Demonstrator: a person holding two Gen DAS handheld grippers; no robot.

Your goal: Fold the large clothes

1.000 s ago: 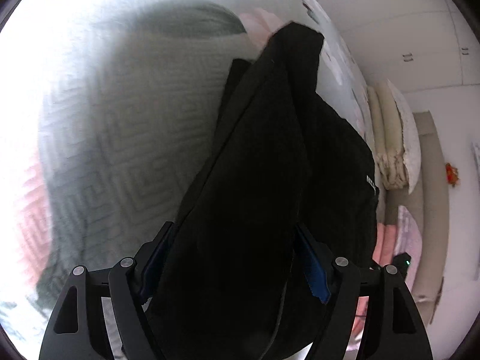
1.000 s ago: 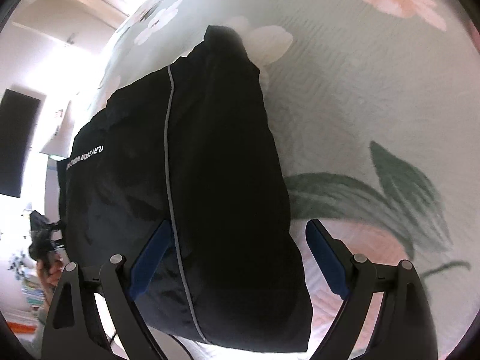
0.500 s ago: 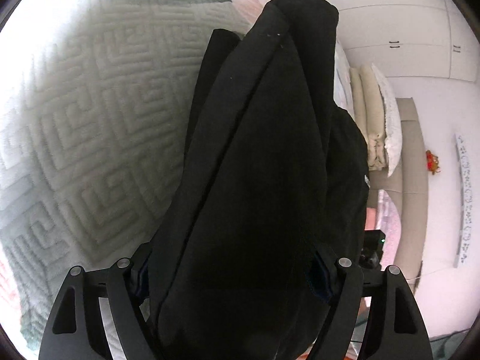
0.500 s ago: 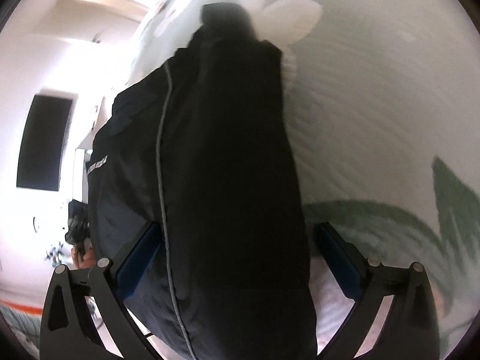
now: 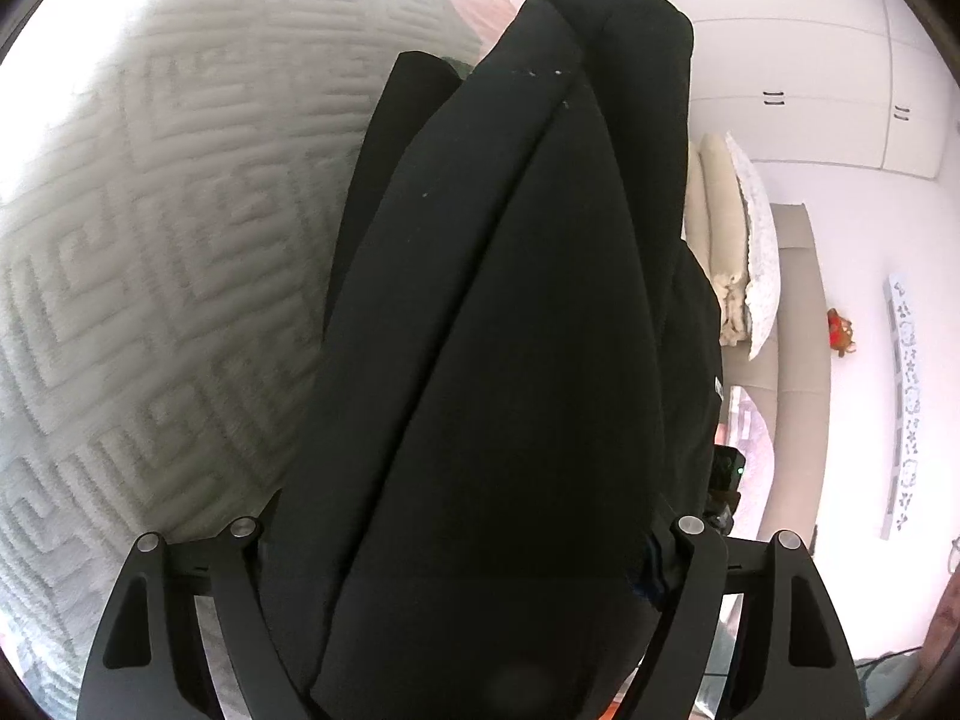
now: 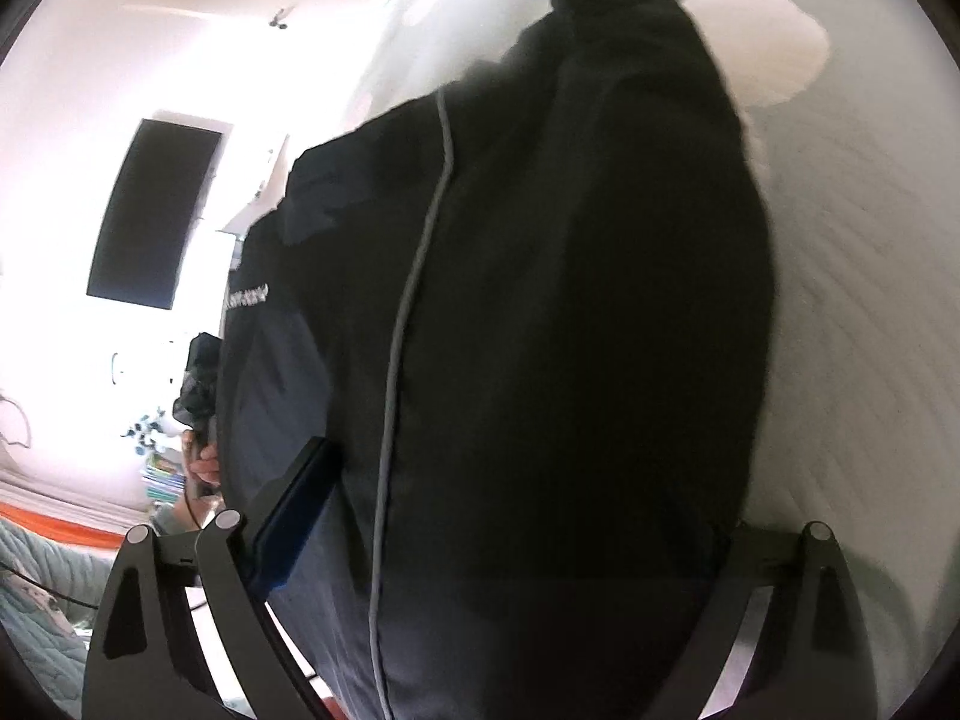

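Note:
A large black garment (image 5: 498, 330) fills the middle of the left wrist view, draped over and between my left gripper (image 5: 462, 546) fingers, which are spread wide and mostly hidden by the cloth. In the right wrist view the same black garment (image 6: 540, 300), with a thin grey piping line and small white lettering, hangs over my right gripper (image 6: 516, 516). Its fingers also stand wide apart around the bundled cloth; the left blue pad (image 6: 294, 504) shows, the right one is covered. The garment's far end rests on the quilted bedspread (image 5: 150, 240).
The bedspread (image 6: 852, 300) is pale green with flower prints. Stacked pillows (image 5: 732, 240) and white wardrobes (image 5: 810, 90) stand beyond the bed. A dark screen (image 6: 150, 216) hangs on the wall; a hand with the other gripper (image 6: 201, 408) shows beside the garment.
Both grippers have moved closer to the bedspread and tilted up, carrying the garment forward. The cloth now covers more of both views and hides more of the fingers.

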